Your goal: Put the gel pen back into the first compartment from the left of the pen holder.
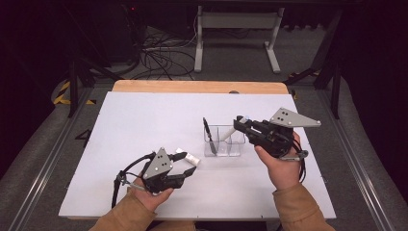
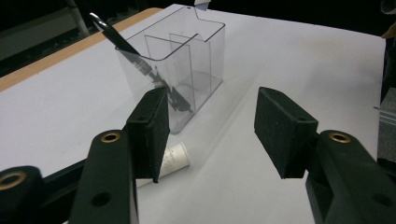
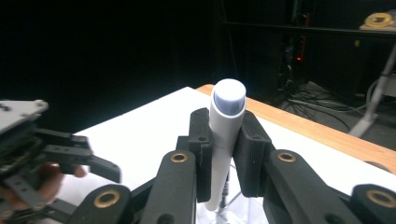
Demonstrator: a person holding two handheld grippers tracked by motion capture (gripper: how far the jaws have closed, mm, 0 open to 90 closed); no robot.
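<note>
The white-topped bench [image 1: 144, 125] with its wooden far edge carries the work, which reads as tidying pens and markers into a holder. Near the middle of it stands the clear plastic organiser box with inner dividers [image 1: 224, 140]; its left compartment already holds a black pen [image 1: 208, 131] leaning upright against the rim, so one item appears to be stowed.

The right tongs [image 1: 239, 121] are clamped on a white cylindrical marker with a pale rounded cap [image 3: 223, 140]; the pads press it from both sides, and in the high view its lower end hangs over the organiser, seemingly at or just inside the rim. Whether the tip rests on the floor of a compartment cannot be told. This marker looks to be midway through its placing and not yet released.

The left tongs [image 1: 188, 163] stand apart with nothing between the pads; the left pad [image 2: 150, 133] sits just above a short white tube-shaped cap or marker [image 2: 173, 158] lying flat on the bench, near the organiser but apart from it.

Judged from this, one piece is in, one is being placed, and the white piece on the bench is left to be picked up and stowed
</note>
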